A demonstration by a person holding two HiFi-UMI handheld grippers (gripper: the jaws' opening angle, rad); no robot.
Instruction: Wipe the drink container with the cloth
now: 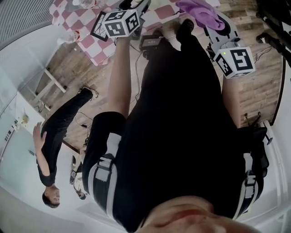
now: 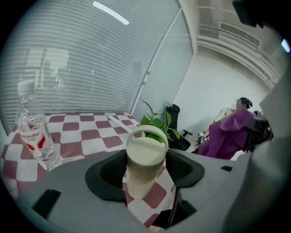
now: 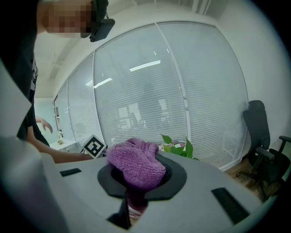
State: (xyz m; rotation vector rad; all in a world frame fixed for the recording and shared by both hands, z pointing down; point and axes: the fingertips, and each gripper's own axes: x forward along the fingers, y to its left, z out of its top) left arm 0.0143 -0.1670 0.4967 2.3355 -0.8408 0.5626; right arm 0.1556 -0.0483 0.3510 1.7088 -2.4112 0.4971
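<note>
The drink container [image 2: 144,159] is a cream tumbler with a loop handle on its lid. My left gripper [image 2: 144,169] is shut on it, its dark pads [image 2: 107,175] pressing both sides, above the red-and-white checked table [image 2: 86,136]. My right gripper [image 3: 138,175] is shut on a bunched purple cloth [image 3: 136,163], held in the air apart from the container. In the head view both grippers sit at the top, the left gripper [image 1: 133,8] over the checked table [image 1: 97,45] and the right gripper [image 1: 219,23] carrying the purple cloth [image 1: 200,11]. The container is hidden in the head view.
A clear water bottle [image 2: 34,132] with a red label stands on the table to the left. A green plant [image 2: 157,122] grows beyond the table's far edge. A black office chair [image 3: 261,136] stands by the blinds. Another person [image 1: 59,132] stands on the wooden floor at the left.
</note>
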